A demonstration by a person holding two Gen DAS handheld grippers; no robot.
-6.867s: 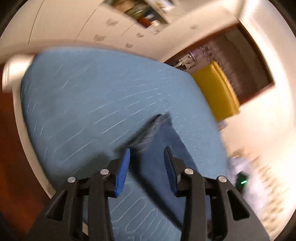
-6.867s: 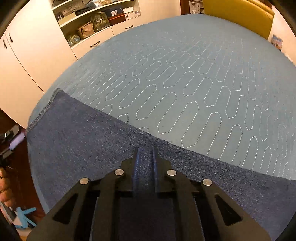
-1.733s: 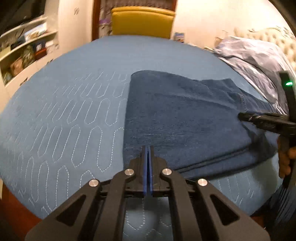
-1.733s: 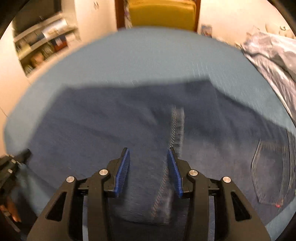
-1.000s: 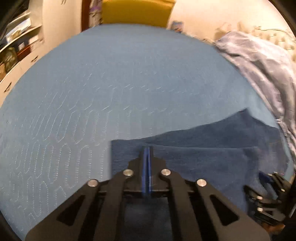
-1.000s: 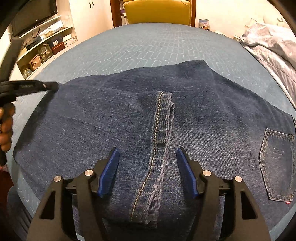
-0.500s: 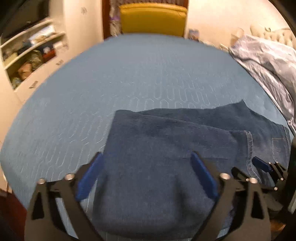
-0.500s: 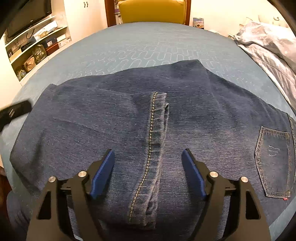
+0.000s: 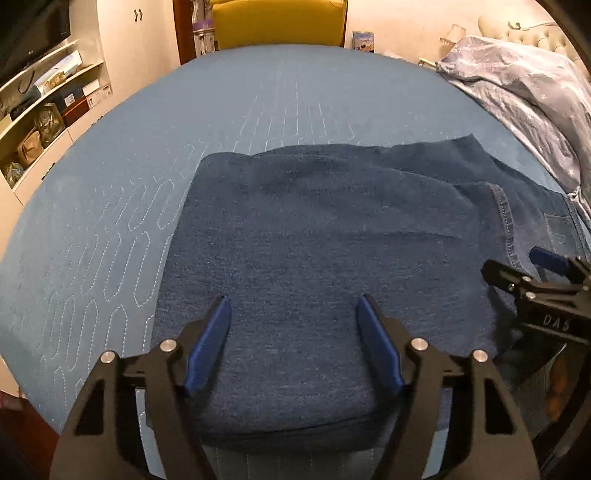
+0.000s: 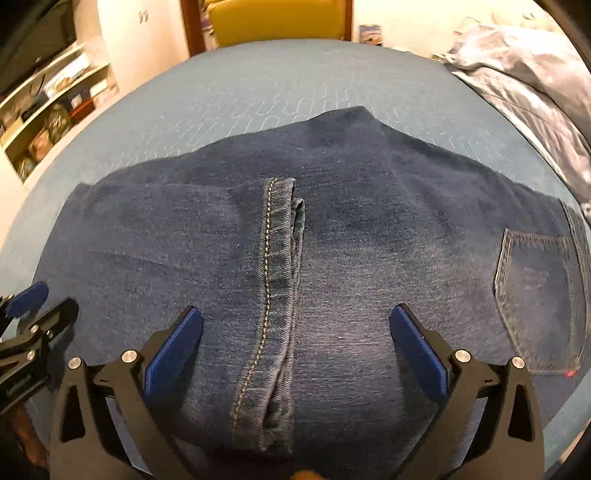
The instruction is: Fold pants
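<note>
Pants [image 9: 314, 258] lie folded once on the bed [image 9: 147, 147]. Left gripper [image 9: 293, 332] has just narrowed, right gripper [image 10: 295, 332] has just widened; both jaws stand empty. Next probably comes a second fold.

From my left gripper's camera, I can read pale letters "DAS" printed on the black body of my right gripper [image 9: 546, 280], at the right edge. A screen [image 9: 26, 33] at upper left carries a small logo, too tiny to read. Box labels on the shelves [image 9: 55, 99] are illegible too.
</note>
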